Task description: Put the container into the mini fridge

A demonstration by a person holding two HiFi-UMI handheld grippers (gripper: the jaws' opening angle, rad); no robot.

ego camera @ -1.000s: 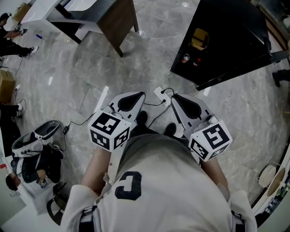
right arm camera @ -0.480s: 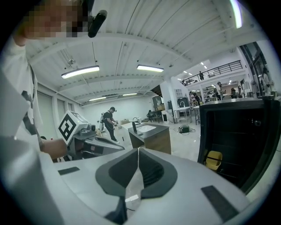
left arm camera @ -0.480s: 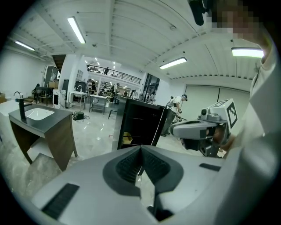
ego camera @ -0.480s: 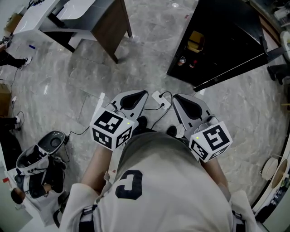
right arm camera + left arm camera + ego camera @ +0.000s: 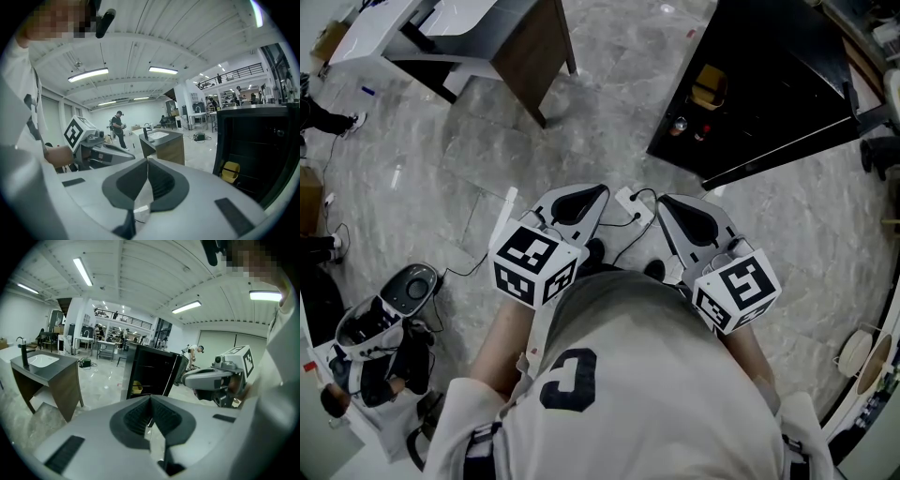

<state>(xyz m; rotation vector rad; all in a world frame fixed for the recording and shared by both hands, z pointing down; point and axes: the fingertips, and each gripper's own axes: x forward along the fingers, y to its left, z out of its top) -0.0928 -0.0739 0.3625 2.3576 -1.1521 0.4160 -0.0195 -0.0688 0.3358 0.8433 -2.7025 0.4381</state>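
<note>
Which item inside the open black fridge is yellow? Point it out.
The yellow container, the largest item in the fridge. The two small things just below it in the head view differ: a silvery round item and a red item.

Fridge (image 5: 773, 89) ahead right — container (image 5: 707, 86) inside — sink counter (image 5: 483, 33) ahead left

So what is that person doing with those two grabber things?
A person stands on the grey floor, holding a gripper in each hand close to the body. The left gripper and the right gripper are both shut, with nothing between their jaws. Ahead and to the right is a black mini fridge, standing open, with a yellow container on a shelf inside. Neither gripper is touching the fridge or the container.
</note>
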